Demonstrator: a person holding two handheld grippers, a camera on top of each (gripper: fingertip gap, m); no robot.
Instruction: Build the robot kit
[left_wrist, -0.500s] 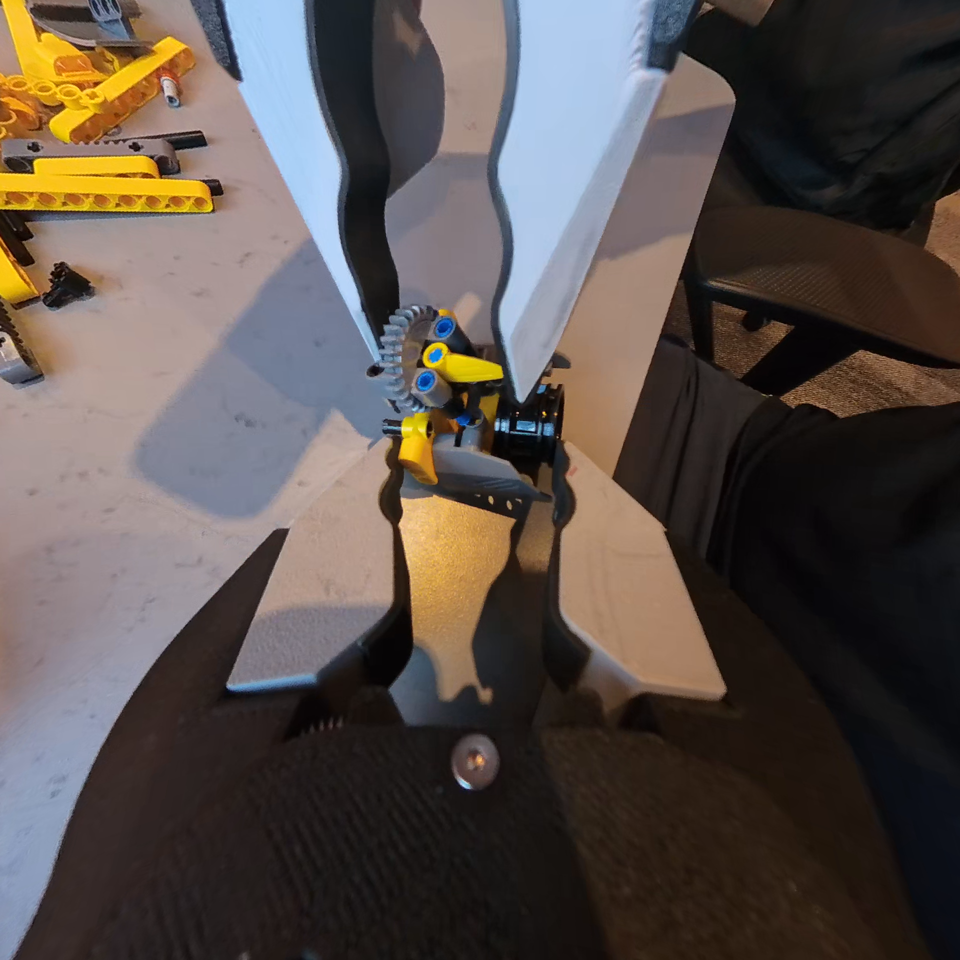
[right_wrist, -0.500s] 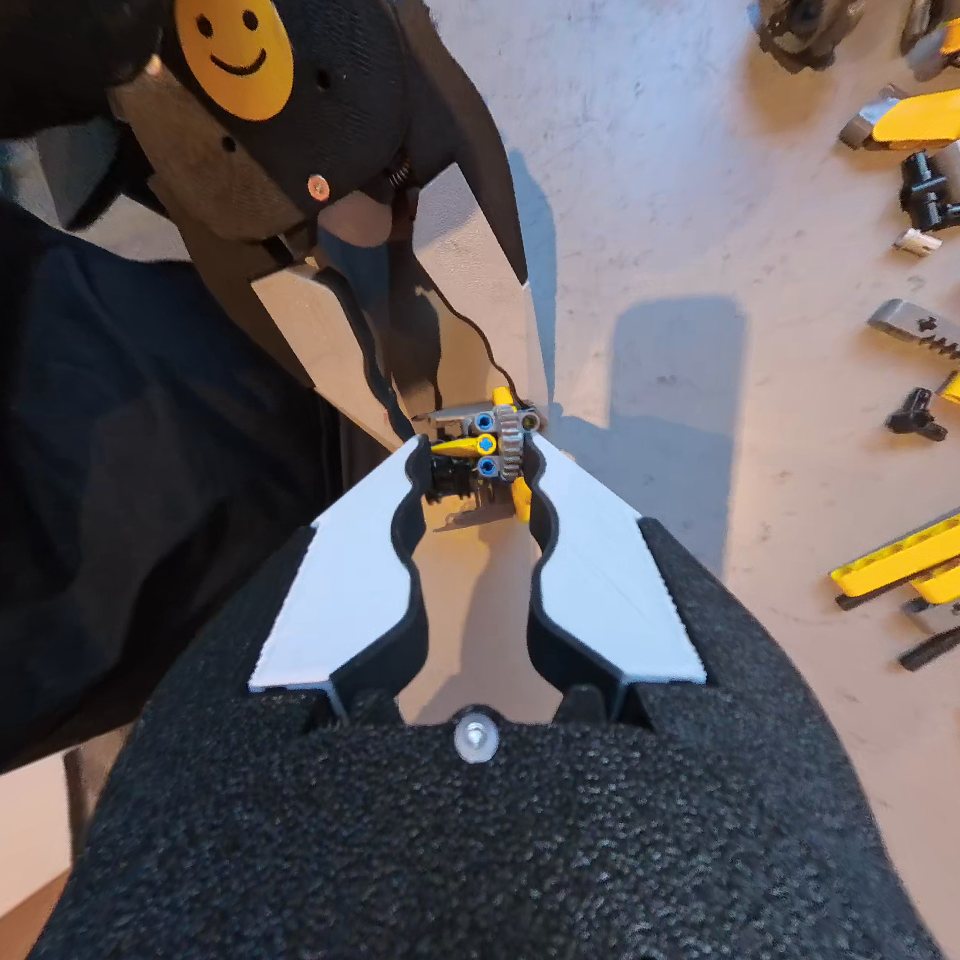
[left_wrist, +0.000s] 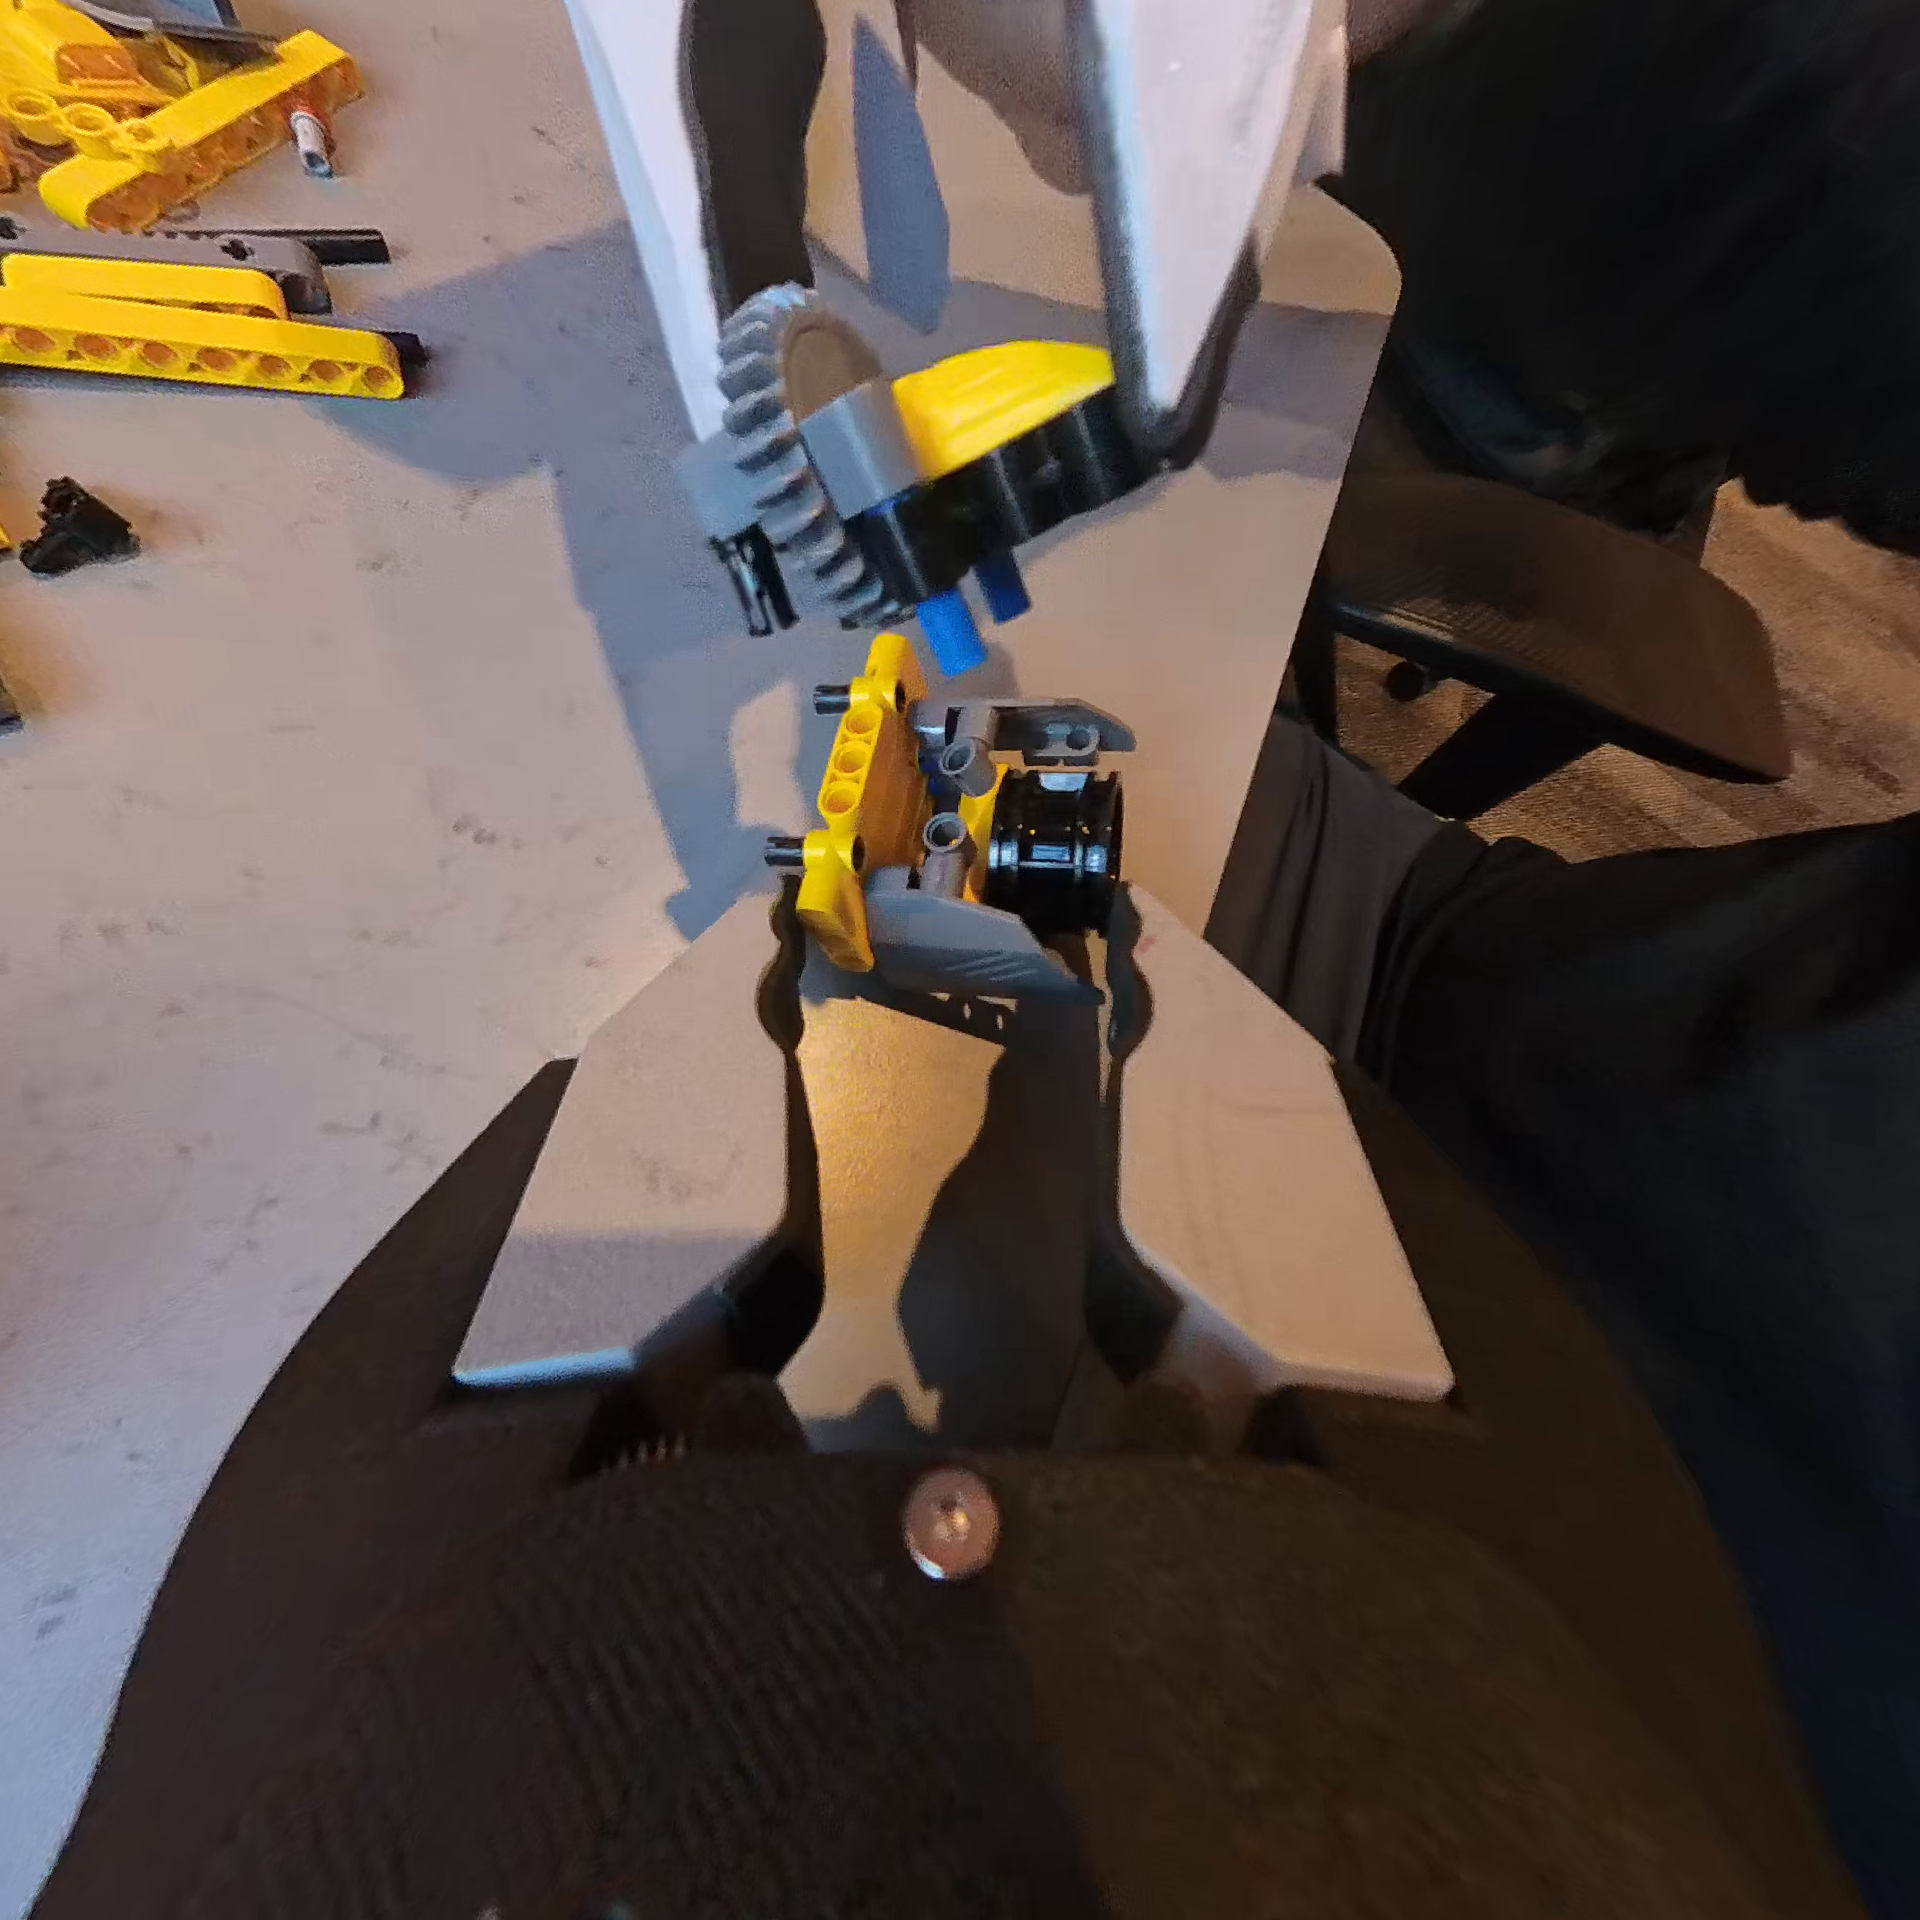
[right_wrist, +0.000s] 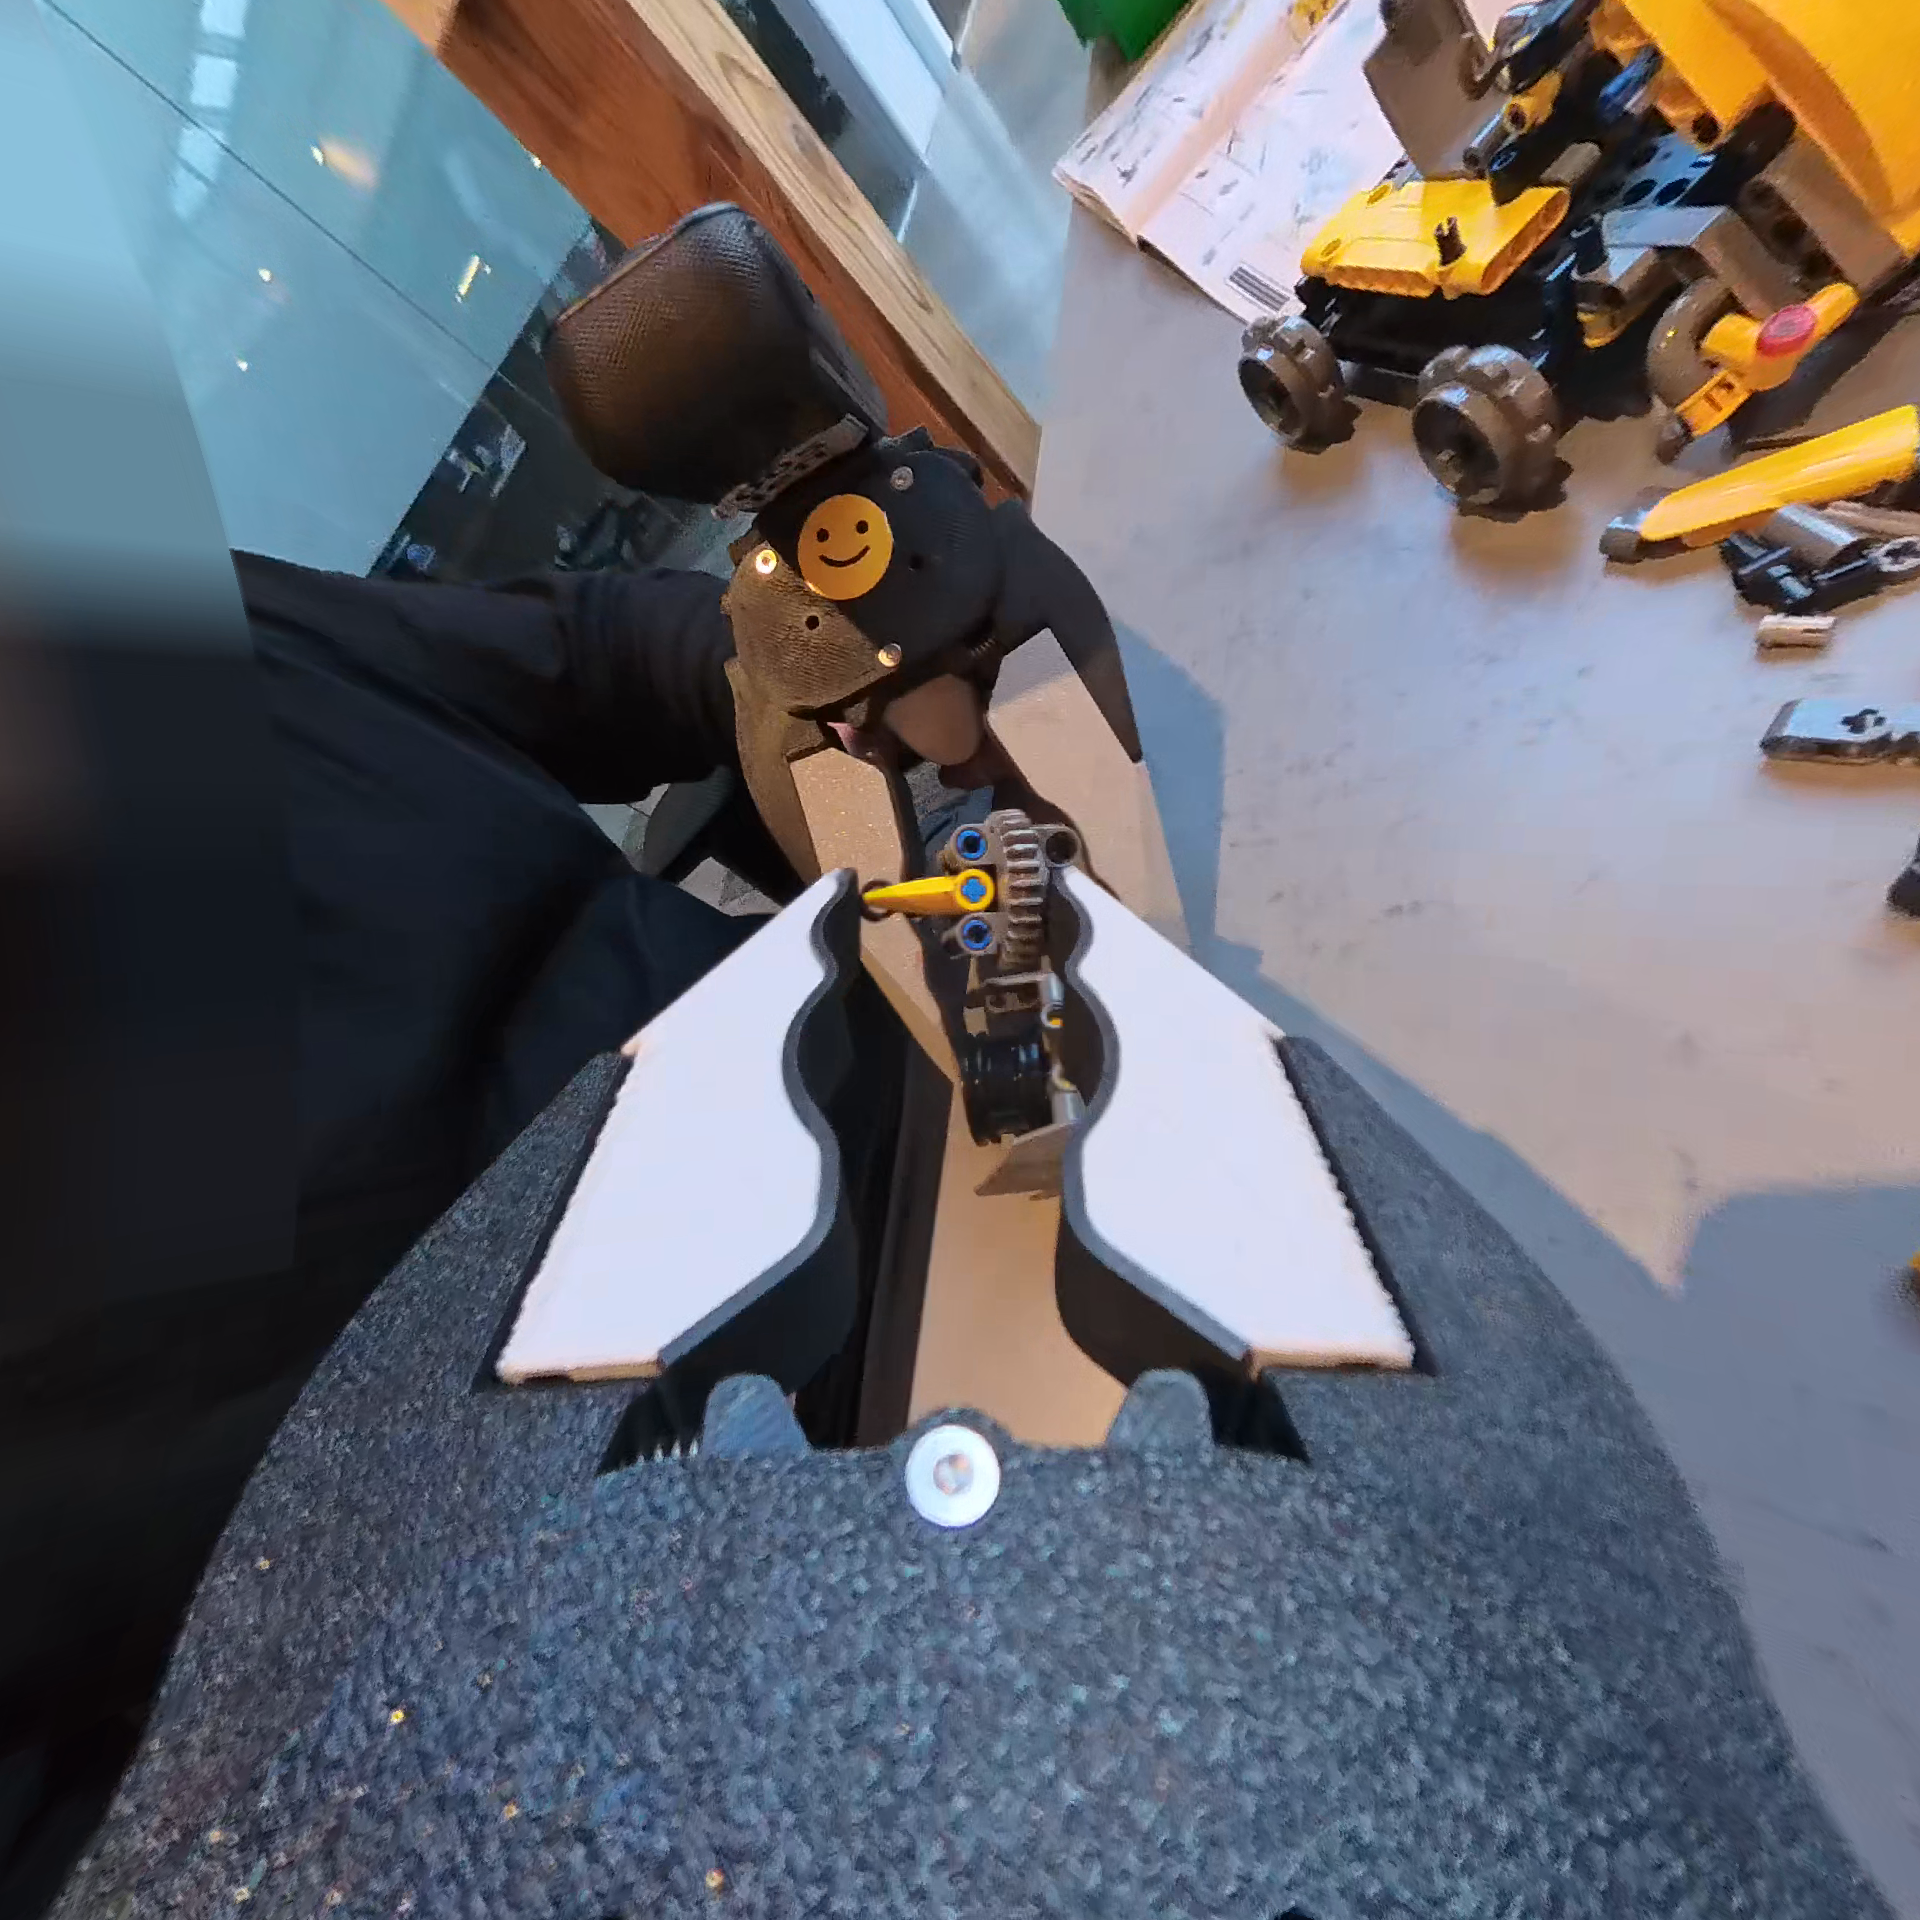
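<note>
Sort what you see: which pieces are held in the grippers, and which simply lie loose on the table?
Held:
gear piece in the right gripper
wheel piece in the left gripper

Loose on the table:
yellow beams
black connector
toy vehicle
booklet

Loose yellow beams (left_wrist: 197, 343) crowding table (left_wrist: 312, 831)

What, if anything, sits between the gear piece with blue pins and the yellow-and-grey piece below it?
Nothing visible. The gear piece, in the right hand-held gripper, hangs just above the yellow-and-grey piece in the left hand-held gripper; only table shows in the gap under its blue pins.
</note>
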